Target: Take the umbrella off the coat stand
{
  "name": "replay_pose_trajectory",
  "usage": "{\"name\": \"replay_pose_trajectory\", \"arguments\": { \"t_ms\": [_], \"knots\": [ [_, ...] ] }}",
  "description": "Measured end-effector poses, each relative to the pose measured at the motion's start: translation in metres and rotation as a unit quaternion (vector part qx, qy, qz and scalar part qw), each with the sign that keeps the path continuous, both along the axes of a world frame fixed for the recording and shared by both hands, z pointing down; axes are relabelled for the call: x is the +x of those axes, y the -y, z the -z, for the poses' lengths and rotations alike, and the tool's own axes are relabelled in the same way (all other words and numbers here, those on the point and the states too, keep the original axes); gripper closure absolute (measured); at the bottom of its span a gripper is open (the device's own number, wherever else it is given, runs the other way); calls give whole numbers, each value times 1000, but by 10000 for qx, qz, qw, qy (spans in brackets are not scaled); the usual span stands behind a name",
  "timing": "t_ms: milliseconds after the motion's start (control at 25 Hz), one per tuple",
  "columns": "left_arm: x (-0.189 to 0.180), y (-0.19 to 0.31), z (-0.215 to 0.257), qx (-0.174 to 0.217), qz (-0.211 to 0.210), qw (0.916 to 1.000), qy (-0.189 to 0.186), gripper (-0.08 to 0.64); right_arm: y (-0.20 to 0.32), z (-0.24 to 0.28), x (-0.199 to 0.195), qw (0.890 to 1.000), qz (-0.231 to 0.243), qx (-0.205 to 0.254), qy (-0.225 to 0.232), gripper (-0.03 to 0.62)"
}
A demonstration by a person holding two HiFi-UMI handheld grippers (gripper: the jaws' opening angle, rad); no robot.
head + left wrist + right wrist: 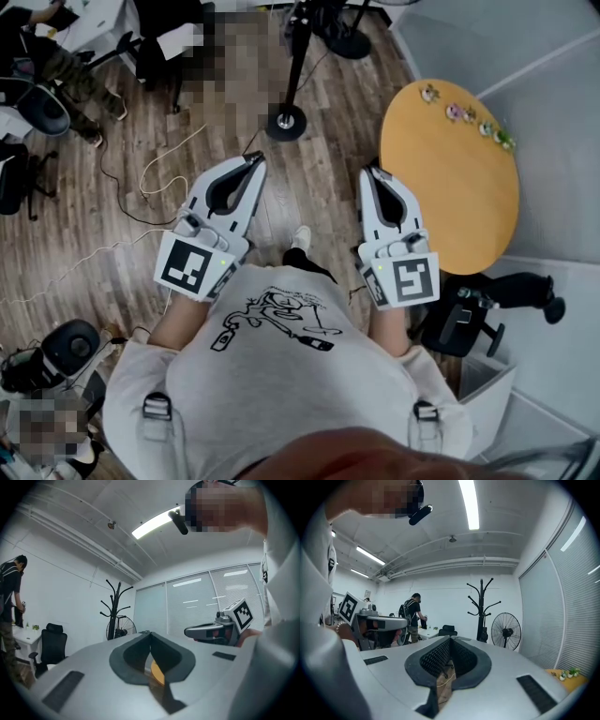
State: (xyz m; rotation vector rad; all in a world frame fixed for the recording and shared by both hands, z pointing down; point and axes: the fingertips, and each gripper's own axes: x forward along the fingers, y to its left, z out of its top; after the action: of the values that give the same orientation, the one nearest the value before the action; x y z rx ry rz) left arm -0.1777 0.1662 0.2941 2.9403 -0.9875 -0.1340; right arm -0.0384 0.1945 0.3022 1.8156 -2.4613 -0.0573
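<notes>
Both pairs of jaws are pressed together with nothing between them: the left gripper and the right gripper each point level and out ahead of you. The coat stand is what matters; it stands ahead of both jaw tips and well apart from them, pole upright, with the fan just beside it. In the left gripper view the stand sits left of the jaw line; in the right gripper view it sits right of the jaw line; so neither pair of jaws is aimed squarely at it yet. From the head view, the stand's foot looks a little nearer your left jaws than your right, while the round surface lies off beyond the right jaws and out of the way. You cannot yet pick out the umbrella for certain; a dark bundle low against the pole may be it. If so, its long axis likely runs up and down along the pole, below the hooks. You will probably need to close the distance first, then spread one pair of jaws across that upright line.
</notes>
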Motion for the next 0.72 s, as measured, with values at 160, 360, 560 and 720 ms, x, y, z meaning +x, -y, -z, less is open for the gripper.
{"name": "replay_pose_trajectory", "arguments": {
  "t_ms": [160, 360, 560, 720],
  "knots": [
    [19, 18, 3, 27, 36, 10000, 6, 552, 17, -1, 18, 10000, 23, -39, 18, 577],
    [39, 39, 2, -1, 93, 9999, 46, 552, 38, -2, 41, 10000, 16, -65, 46, 577],
    [58, 57, -1, -77, 112, 9999, 69, 552, 57, -2, 63, 9999, 2, -82, 78, 577],
    [76, 72, 0, -67, 140, 9999, 75, 552, 71, -2, 82, 9999, 4, -81, 111, 577]
  ]
}}
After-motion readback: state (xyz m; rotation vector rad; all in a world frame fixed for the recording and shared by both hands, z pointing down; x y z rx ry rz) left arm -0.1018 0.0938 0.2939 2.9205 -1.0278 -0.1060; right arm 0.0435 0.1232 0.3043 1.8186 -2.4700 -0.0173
